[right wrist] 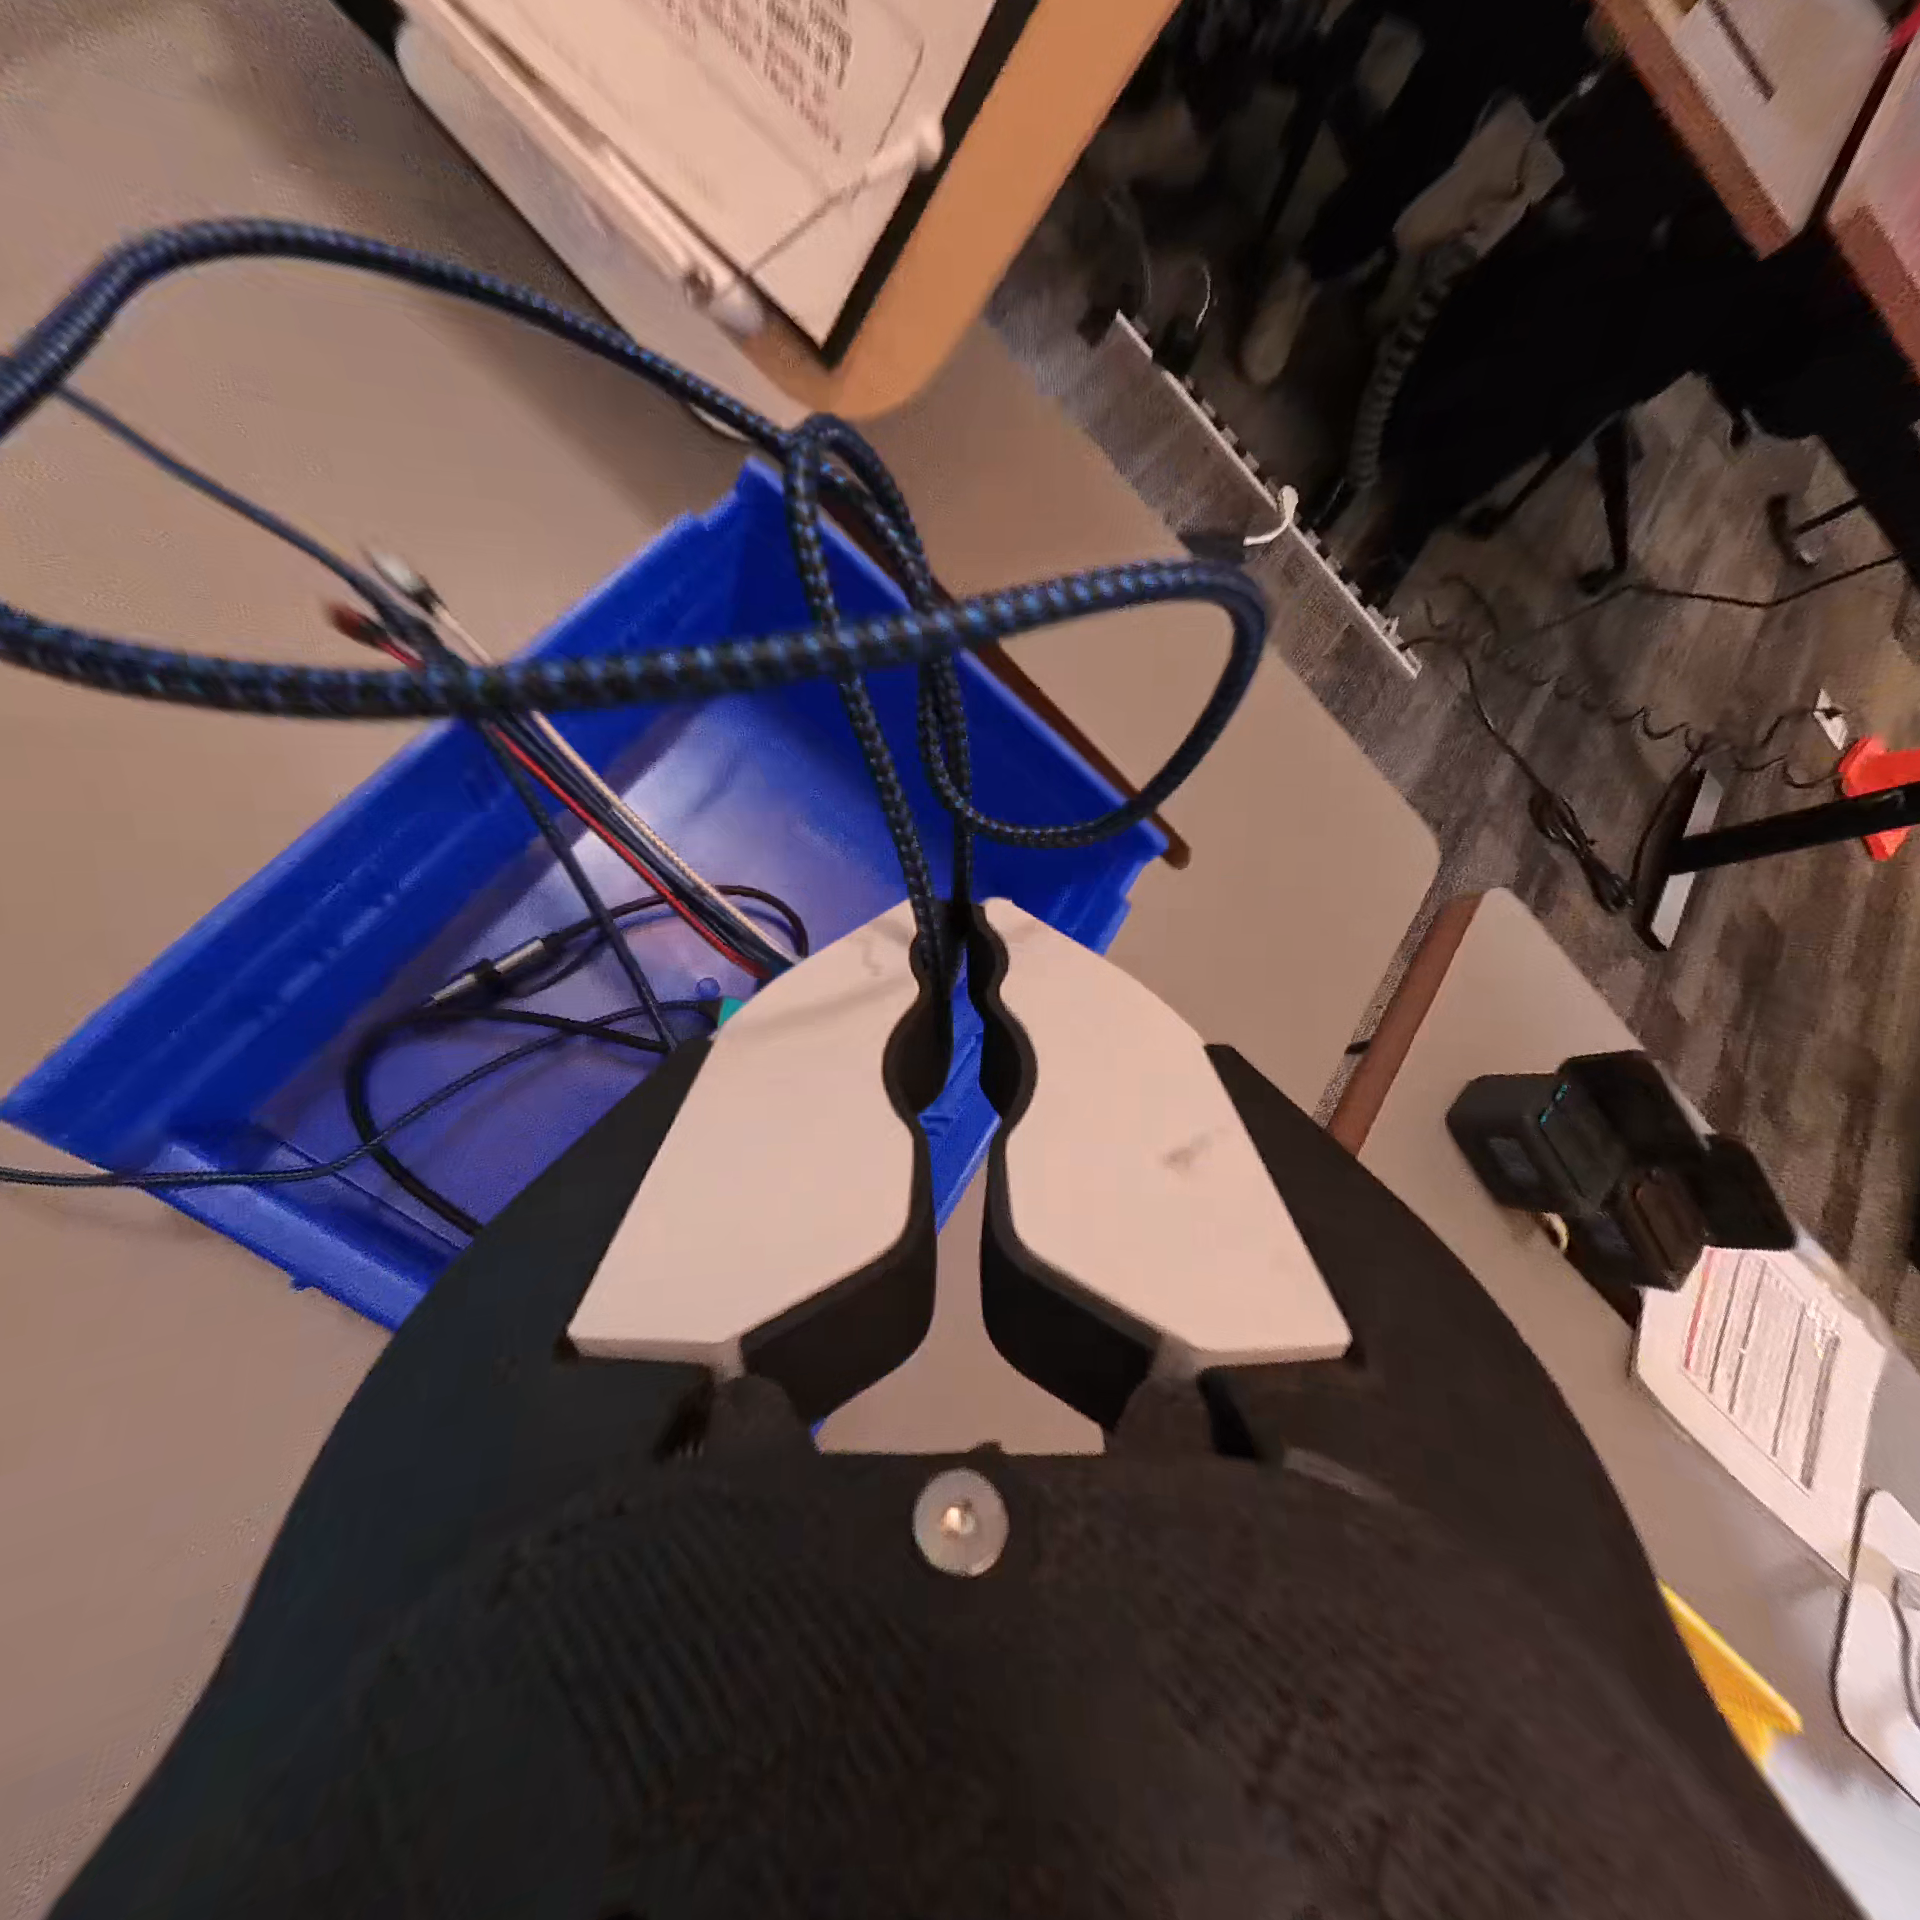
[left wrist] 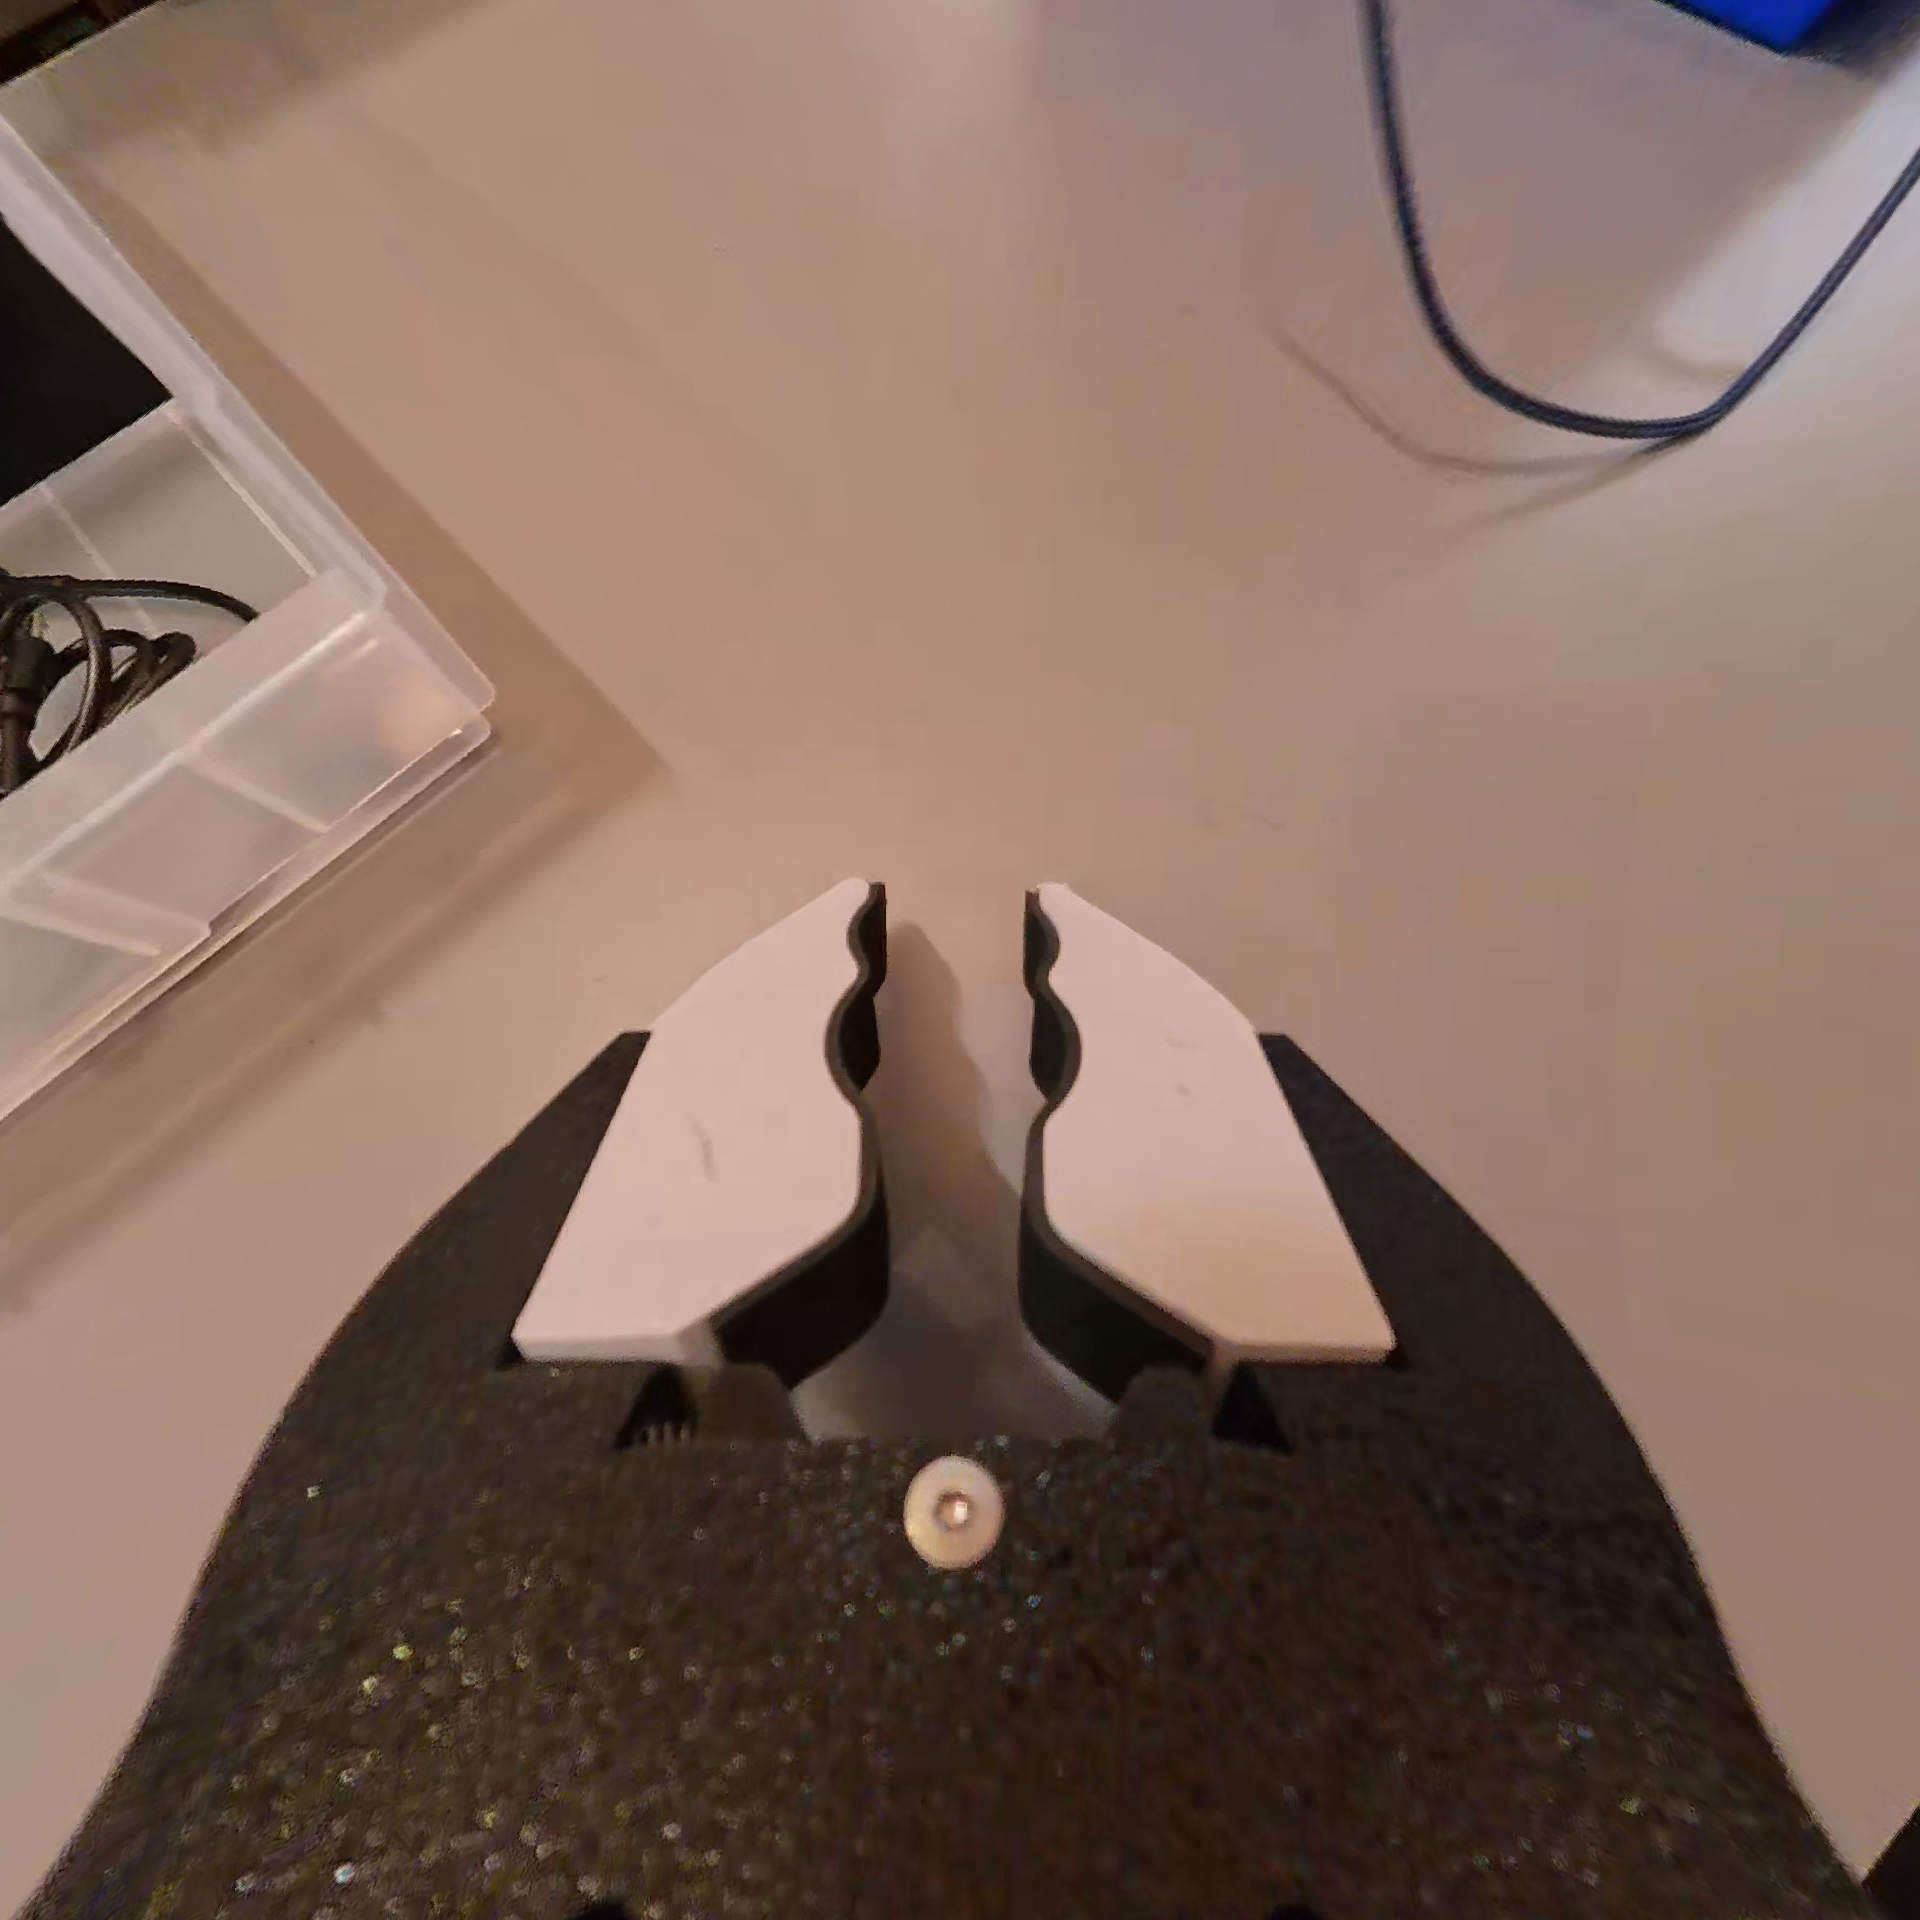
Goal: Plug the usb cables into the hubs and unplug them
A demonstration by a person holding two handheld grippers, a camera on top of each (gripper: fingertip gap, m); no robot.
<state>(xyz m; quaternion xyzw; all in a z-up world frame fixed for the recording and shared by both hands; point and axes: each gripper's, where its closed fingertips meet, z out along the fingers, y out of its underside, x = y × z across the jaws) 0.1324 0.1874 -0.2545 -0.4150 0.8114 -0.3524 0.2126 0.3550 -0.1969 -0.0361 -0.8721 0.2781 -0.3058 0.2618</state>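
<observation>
My right gripper (right wrist: 958,925) is shut on a blue-black braided USB cable (right wrist: 727,655), pinching two strands at its fingertips. The cable hangs in loops above a blue bin (right wrist: 416,914) that holds several other cables (right wrist: 540,997). My left gripper (left wrist: 956,904) is open with a narrow gap and holds nothing, low over the bare beige table (left wrist: 935,468). A length of the dark braided cable (left wrist: 1475,343) lies on the table at the far right of the left wrist view. No hub shows in either view.
A clear plastic compartment box (left wrist: 208,727) with black cords (left wrist: 73,655) sits left of the left gripper. A white box (right wrist: 665,135) lies beyond the bin. A black camera (right wrist: 1621,1153), papers (right wrist: 1756,1371) and the table edge are on the right.
</observation>
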